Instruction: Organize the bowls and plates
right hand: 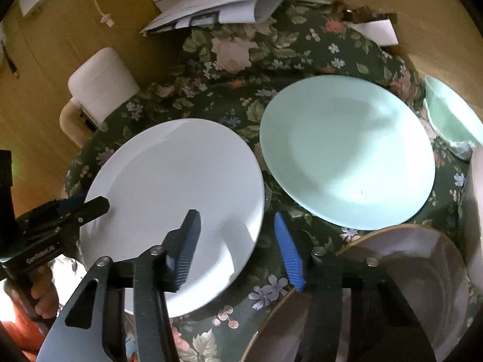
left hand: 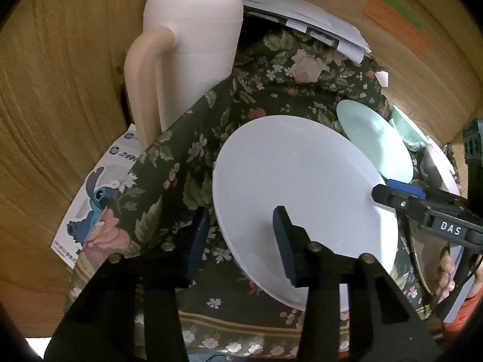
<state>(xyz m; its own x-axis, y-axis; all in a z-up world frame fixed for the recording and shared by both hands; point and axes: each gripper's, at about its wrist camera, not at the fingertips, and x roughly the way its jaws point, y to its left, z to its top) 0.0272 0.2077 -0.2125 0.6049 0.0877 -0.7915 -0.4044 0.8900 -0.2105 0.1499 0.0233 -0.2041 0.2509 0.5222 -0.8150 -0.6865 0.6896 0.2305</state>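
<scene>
1. The white plate (left hand: 302,193) lies flat on the floral cloth (left hand: 256,72) covering the desk, with the mint plate (right hand: 347,150) just beside it on its right.
2. The left tongs (left hand: 241,241) reach low over the white plate's near edge, spread wide; one finger hangs above the plate, the other above the cloth.
3. The right tongs (right hand: 238,247) come in from the white plate's right side, also wide, straddling its rim and gripping nothing.
4. A gold-rimmed plate (right hand: 392,286) sits near the white plate, under the right tongs.
5. A white jug (left hand: 193,54) stands behind the white plate.
</scene>
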